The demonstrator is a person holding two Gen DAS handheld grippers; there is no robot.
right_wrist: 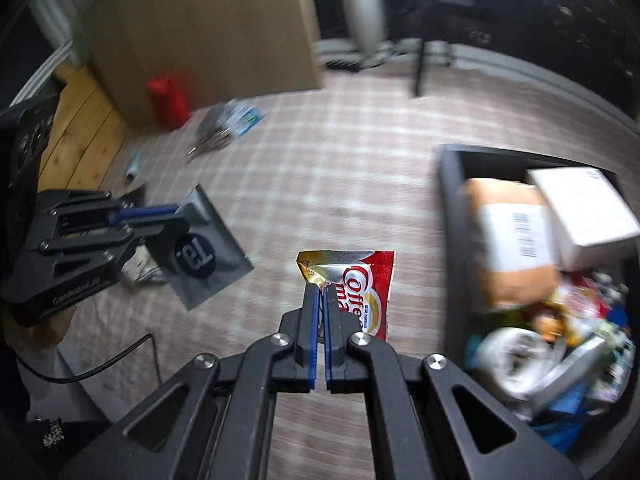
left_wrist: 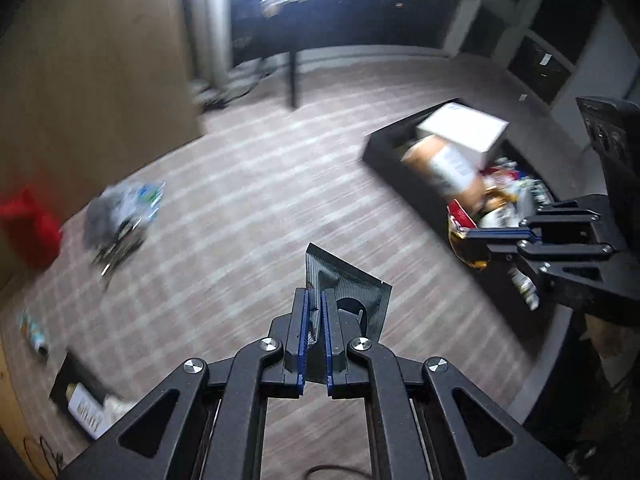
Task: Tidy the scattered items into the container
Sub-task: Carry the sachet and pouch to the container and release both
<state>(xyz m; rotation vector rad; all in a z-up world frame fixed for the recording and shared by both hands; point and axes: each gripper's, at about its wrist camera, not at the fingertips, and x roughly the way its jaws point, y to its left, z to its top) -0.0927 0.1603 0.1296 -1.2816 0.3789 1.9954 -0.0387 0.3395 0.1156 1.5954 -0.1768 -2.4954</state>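
My left gripper point(left_wrist: 316, 298) is shut on a grey foil pouch point(left_wrist: 352, 288) with a dark round logo, held above the checked carpet; it also shows in the right wrist view point(right_wrist: 208, 248). My right gripper point(right_wrist: 321, 294) is shut on a red and gold coffee creamer packet point(right_wrist: 364, 284), held left of the dark container point(right_wrist: 450, 216). The container is crowded with a white box point(right_wrist: 584, 208), a brown parcel point(right_wrist: 508, 236) and several packets. In the left wrist view the right gripper point(left_wrist: 472, 236) hangs over the container's edge point(left_wrist: 384, 160).
Loose items lie on the carpet: a grey and blue bundle point(right_wrist: 228, 120), a red bag point(right_wrist: 168, 96), a small tube point(right_wrist: 134, 166) and a white-labelled packet point(left_wrist: 86, 412). A wooden cabinet point(right_wrist: 208, 20) and a table leg point(right_wrist: 420, 68) stand behind. A cable point(right_wrist: 100, 364) runs at left.
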